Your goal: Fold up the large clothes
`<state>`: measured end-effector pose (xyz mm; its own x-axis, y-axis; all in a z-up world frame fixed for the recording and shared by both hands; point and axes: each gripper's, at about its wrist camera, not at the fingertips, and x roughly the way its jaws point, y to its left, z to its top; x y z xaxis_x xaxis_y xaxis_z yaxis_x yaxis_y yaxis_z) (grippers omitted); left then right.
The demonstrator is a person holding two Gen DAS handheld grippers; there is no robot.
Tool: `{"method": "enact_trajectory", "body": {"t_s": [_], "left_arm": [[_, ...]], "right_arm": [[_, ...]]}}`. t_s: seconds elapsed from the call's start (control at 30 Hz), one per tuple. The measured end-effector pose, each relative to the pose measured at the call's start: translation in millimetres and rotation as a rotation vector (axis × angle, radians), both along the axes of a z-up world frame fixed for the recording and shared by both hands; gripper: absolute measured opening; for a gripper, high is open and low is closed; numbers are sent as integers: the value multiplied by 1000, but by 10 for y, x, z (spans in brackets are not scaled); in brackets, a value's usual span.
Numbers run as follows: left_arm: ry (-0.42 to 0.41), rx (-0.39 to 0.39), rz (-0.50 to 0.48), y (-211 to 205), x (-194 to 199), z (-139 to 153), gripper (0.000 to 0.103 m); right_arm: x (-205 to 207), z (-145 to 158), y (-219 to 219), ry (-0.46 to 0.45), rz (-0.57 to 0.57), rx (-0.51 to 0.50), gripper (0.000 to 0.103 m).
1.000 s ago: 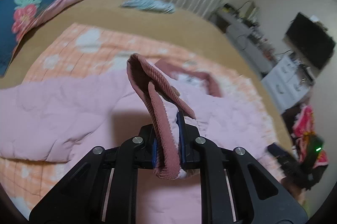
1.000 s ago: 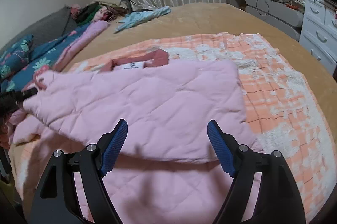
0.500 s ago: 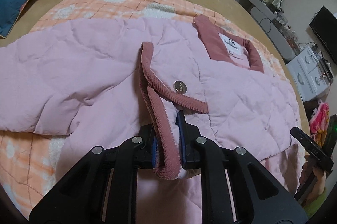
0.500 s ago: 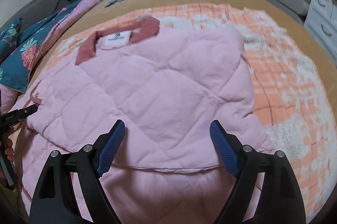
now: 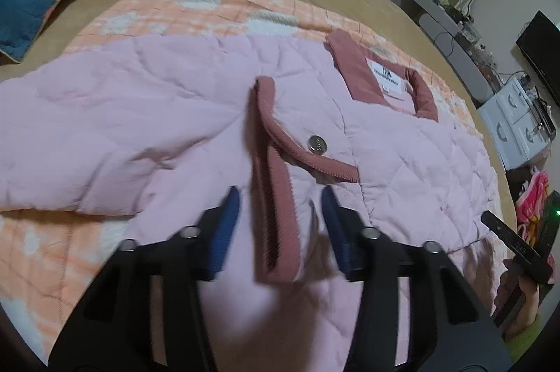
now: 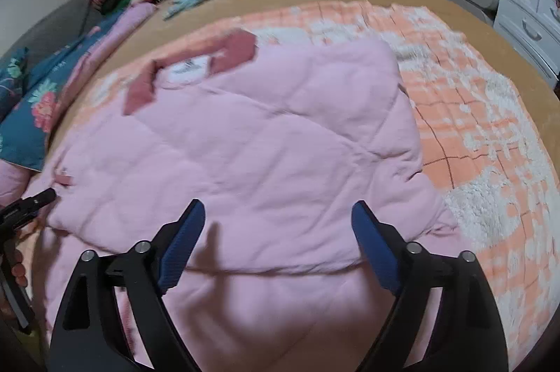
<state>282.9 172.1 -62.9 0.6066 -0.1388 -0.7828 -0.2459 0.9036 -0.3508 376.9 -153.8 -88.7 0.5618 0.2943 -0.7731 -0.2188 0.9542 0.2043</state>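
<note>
Both hand-held grippers, left (image 5: 280, 225) and right (image 6: 278, 239), wide, empty; puffy jacket (image 6: 266, 141) sleeve cuff (image 5: 276, 225) may spring back unfolded.

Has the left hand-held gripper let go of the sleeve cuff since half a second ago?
Yes. The left hand-held gripper now stands open, its pads apart either side of the sleeve cuff, which lies on the pink jacket.

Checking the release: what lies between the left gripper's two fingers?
In the left wrist view, the jacket's dark pink ribbed cuff lies between the open left gripper's fingers, touching neither.
</note>
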Motion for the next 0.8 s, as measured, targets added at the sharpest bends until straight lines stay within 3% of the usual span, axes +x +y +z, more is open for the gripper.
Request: {"method": "enact_trajectory", "body": {"t_s": [0.03,0.1,0.2,0.53,0.8], "left_arm": [[-6,3,3,19,-38,43,52],[-11,27,27,70,-135,130,77],[-24,16,54,184,-265,215,92],[-20,42,190,654,-696,293,94],[-6,47,290,1033,-1010,234,94]], "right_arm": [[-67,56,29,-13,10,19,90],[-160,145,91,-30,27,38,94],[-303,274,195,-53,45,58,96],[-619,584,597,-112,100,83,98],[-830,699,1191,-131,222,58,98]]}}
